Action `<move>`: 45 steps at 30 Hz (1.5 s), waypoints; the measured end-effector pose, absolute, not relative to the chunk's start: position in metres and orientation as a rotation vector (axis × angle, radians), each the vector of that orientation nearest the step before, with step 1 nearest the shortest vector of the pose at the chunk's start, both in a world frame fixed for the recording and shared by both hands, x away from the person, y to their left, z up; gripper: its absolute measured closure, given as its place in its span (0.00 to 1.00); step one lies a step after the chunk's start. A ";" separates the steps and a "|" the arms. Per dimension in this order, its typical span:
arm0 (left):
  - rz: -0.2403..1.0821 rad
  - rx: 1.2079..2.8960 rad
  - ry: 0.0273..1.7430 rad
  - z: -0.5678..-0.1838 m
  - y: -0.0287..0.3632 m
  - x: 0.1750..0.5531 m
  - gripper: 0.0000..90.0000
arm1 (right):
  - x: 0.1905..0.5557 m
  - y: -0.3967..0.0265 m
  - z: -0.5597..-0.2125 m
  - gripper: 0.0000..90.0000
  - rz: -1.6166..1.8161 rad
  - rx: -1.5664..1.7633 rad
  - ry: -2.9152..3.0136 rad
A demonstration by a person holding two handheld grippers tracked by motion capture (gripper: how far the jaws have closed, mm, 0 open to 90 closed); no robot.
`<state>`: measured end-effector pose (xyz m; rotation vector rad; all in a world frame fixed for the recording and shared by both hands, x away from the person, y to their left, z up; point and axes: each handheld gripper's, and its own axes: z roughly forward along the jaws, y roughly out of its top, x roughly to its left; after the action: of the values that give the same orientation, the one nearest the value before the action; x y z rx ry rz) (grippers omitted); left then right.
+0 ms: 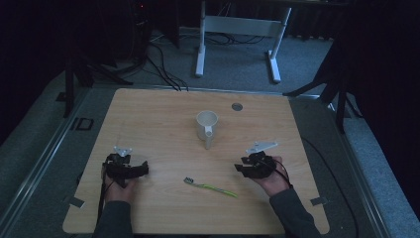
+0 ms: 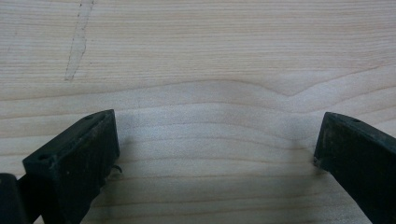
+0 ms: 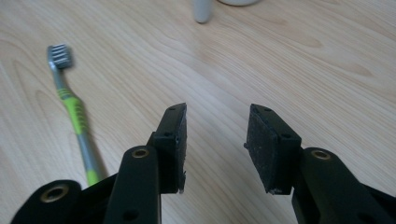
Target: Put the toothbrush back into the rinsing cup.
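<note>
The light wooden table (image 1: 148, 114) carried a white ceramic mug (image 1: 206, 125) near its middle, handle toward the person. The left gripper (image 1: 143, 168) rested at the table's near left, its jaws spread wide over bare wood, grasping nothing. The right gripper (image 1: 238, 167) sat at the near right, its jaws partly parted and empty. Between the two grippers, apart from both, lay the green-and-grey toothbrush (image 1: 210, 187), flat, bristle head pointing left.

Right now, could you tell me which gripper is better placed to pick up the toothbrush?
The right gripper, probably: its jaws stand open and empty with the toothbrush close beside them. The left gripper faces bare table.
</note>
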<state>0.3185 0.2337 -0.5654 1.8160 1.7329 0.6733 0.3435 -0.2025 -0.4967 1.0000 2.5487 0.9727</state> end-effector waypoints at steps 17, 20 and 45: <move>0.669 1.826 1.722 -0.565 0.232 0.318 0.00 | 0.345 -0.156 -0.488 0.75 0.893 0.830 2.712; 0.668 1.826 1.721 -0.565 0.232 0.318 0.00 | 0.345 -0.149 -0.487 0.75 0.880 0.804 2.732; 0.662 1.834 1.709 -0.565 0.231 0.318 0.00 | 0.344 -0.111 -0.483 0.77 0.746 0.634 2.865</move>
<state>0.3180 0.2306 -0.5653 1.8338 1.7088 0.6617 0.3445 -0.1111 -0.4831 0.6335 2.8655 0.7464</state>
